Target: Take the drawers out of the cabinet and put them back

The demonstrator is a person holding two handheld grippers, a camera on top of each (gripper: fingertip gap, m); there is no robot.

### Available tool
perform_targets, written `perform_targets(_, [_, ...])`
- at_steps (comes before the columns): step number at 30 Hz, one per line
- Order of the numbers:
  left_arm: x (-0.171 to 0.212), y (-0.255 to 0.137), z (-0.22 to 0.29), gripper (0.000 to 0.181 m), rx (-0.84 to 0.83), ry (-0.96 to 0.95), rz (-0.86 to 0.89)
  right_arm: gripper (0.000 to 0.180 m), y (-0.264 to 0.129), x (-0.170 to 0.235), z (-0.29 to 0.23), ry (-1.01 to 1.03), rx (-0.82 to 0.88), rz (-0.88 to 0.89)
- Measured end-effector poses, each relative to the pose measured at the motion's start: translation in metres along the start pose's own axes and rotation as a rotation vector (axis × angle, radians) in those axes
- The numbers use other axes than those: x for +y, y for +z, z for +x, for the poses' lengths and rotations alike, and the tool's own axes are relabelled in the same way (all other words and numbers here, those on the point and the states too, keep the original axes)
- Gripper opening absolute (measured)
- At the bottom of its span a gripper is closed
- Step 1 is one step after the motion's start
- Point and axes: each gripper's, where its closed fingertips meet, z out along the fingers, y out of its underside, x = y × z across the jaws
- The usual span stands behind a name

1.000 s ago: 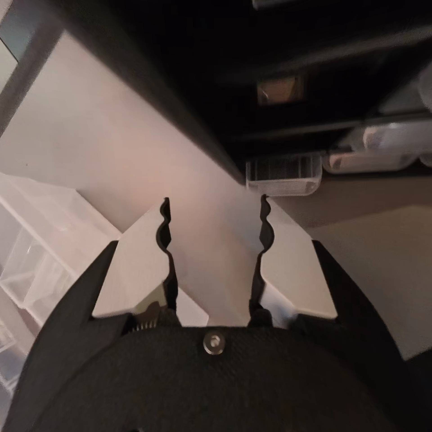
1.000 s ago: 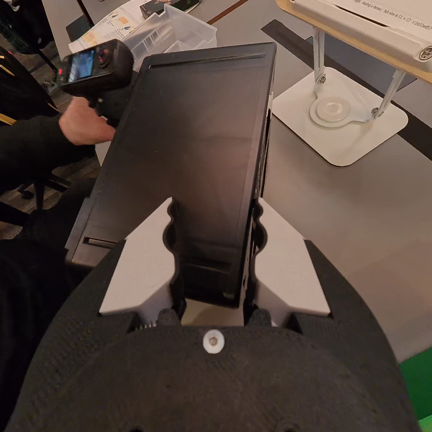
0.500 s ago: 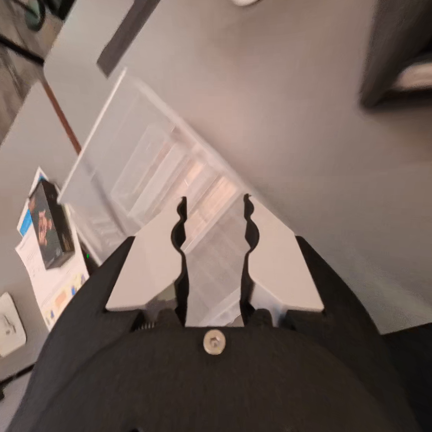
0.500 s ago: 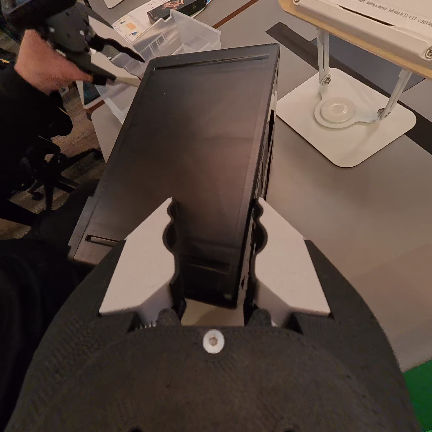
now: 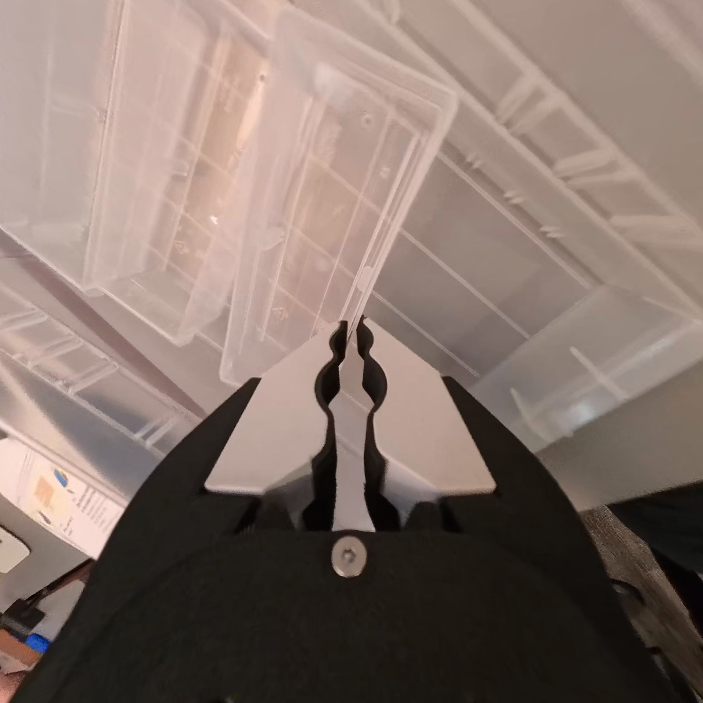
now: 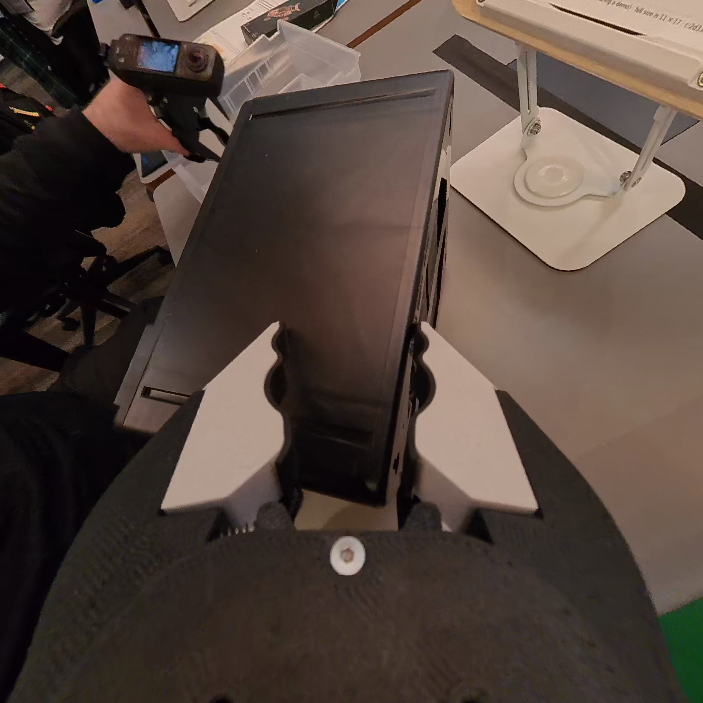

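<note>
In the left wrist view my left gripper is shut on the thin side wall of a small clear drawer, which lies tilted among other clear drawers. A second small clear drawer lies to its left. In the right wrist view my right gripper is shut on the near edge of the black cabinet, with one finger on each side. The left gripper's camera body shows beyond the cabinet's far left corner, held by a hand. Its fingertips are hidden behind the cabinet.
Larger clear drawers lie under and around the small ones, with a clear box at the right. Clear drawers sit behind the cabinet. A white stand base is on the grey table to the right. A printed sheet lies at the left.
My left gripper swung away from the cabinet's open front to the clear drawers on the table and closed on a small drawer's wall. My right gripper has stayed on the cabinet.
</note>
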Motion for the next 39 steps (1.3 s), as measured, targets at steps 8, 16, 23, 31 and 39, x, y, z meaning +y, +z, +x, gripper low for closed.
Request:
perform_targets(8, [-0.012, -0.08, 0.04, 0.0, -0.013, -0.093, 0.185, 0.066, 0.0, 0.0, 0.0, 0.005, -0.013, 0.008])
perform_targets(16, [-0.056, -0.116, 0.19, 0.0, 0.213, -0.008, 0.324, 0.065, 0.0, 0.0, 0.0, 0.004, -0.009, 0.006])
perform_targets(23, [-0.067, -0.06, 0.234, 0.006, 0.281, 0.017, 0.262, 0.066, 0.0, -0.001, 0.0, 0.019, -0.017, 0.023])
perform_targets(31, [-0.065, -0.063, 0.192, 0.106, 0.037, -0.02, 0.402, 0.066, -0.001, -0.001, 0.0, 0.015, -0.032, 0.025])
perform_targets(39, [-0.062, -0.017, 0.19, 0.106, 0.08, 0.103, 0.254, 0.066, -0.001, -0.001, -0.001, 0.016, -0.038, 0.028])
